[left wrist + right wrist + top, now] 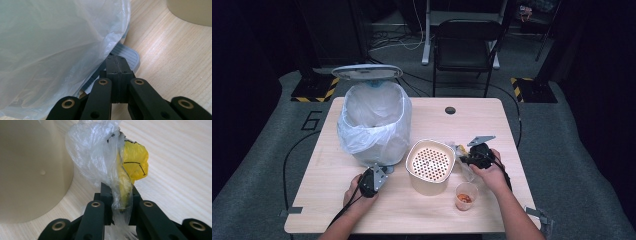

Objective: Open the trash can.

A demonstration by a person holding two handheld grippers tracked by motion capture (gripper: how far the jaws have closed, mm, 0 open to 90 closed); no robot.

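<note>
Pinched between the two black fingers (102,202) of the right gripper (119,206) is a crumpled clear plastic wrapper (100,152) with a yellow piece (135,160) inside it; in the right gripper view the film rises from the closed pads at the lower centre of the frame towards the top, and the yellow part with its thin black lines sits at centre right. Just left of the wrapper in that view stands the cream wall of a container (32,170), close to the film; whether they touch I cannot tell.

In the high view the right gripper (472,159) lies at right of centre, held by the person's right hand (492,175), just right of the cream container (430,162), whose top is a perforated insert stained orange. Below the hand, a small clear cup (466,196) holding orange-red sauce stands on the wooden table (327,200).

Fingers (113,72) of the left gripper (119,75) are pressed together with nothing between them. In the left gripper view their tips rest on or just over the grey ribbed pedal (128,53) of the bin, at the middle of the frame, beside the white bin bag (57,50) that takes up the upper left. In the high view the left gripper (373,181) sits at lower left of centre, at the foot of the bag-lined pedal bin (374,120), whose lid (367,72) stands raised.
</note>
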